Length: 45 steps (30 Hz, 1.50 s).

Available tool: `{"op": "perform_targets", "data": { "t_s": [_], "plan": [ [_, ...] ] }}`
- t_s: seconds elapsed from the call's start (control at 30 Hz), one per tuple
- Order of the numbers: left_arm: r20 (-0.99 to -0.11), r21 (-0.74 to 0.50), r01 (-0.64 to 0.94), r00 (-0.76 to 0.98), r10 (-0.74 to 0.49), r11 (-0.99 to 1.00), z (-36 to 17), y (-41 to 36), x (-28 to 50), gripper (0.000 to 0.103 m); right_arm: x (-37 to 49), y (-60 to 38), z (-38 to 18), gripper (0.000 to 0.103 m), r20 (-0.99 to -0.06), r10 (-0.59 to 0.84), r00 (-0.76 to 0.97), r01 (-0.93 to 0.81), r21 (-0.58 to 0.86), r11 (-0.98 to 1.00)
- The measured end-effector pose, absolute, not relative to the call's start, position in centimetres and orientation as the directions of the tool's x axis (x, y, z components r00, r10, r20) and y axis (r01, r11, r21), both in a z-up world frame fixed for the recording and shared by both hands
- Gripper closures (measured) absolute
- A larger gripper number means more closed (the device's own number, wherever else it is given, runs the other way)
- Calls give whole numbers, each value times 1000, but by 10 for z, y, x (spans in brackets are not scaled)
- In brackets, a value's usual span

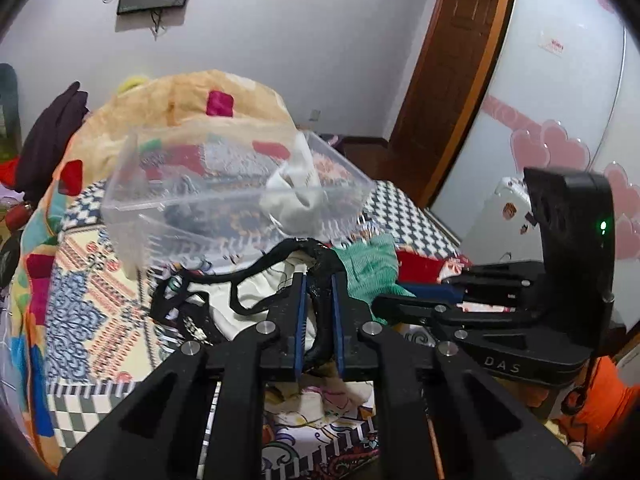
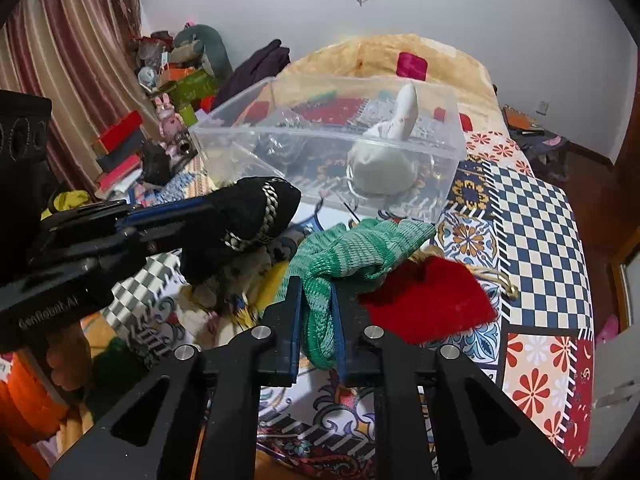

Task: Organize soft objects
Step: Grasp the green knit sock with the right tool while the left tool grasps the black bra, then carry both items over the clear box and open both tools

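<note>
**A:** Bedroom, patchwork-quilted bed (image 2: pixel 532 216) as work surface; white wall behind, curtains on the left side of the right wrist view. Clear plastic bin (image 2: pixel 320 140) sits toward the head of the bed, open side up. One white sock (image 2: pixel 384 160) already inside it, against the near right wall.

**B:** Gripper states?

**A:** Left gripper (image 1: pixel 319 300): jaws closed on a black garment with chain trim (image 1: pixel 320 264); a bunched section is pinched between the blue pads, and its straps trail left over a cream cloth (image 1: pixel 264 292). Right gripper (image 2: pixel 316 308): jaws closed on a green knitted item (image 2: pixel 352 252), pinched at one end, the rest extending forward and right toward the bin.

**B:** Remaining loose items?

**A:** Red pouch (image 2: pixel 428 304) lies on the quilt touching the green knit, just right of the right gripper. More fabric under the left gripper, too jumbled to identify.

**B:** Key relation for the coming move?

**A:** Bin lies straight ahead of both grippers, its near wall just beyond the held items. Judgement: both loads need lifting over that near rim. Green knit's long axis already points toward the bin. Neither gripper looks clearly nearer. Risk: trailing black straps could snag on the rim or drag the cream cloth along.
</note>
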<state>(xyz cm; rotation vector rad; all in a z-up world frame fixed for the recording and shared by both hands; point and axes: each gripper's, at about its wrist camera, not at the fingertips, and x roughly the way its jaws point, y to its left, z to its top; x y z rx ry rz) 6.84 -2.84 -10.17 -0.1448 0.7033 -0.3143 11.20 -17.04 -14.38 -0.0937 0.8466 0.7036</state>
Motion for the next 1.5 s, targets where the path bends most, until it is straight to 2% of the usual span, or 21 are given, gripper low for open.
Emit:
{"op": "perform_targets", "data": {
  "t_s": [0.37,0.8,1.07,1.5],
  "plan": [
    [-484,-234,187,829,-281,954,-40,13,63,93,108,-169,-84,92,-591,584,556,-641,141,754],
    [-375,-125,139,910,-177,982,2,27,105,93,147,-149,-47,92,-477,606,637,-640,111,760],
    [-428,-108,117,891,-153,987,-28,29,154,93,180,-124,-58,92,-512,583,631,-648,66,759],
    [-597,-153,125,779,-193,980,-97,21,206,92,220,-97,-119,89,-695,502,515,-664,47,746]
  ]
}}
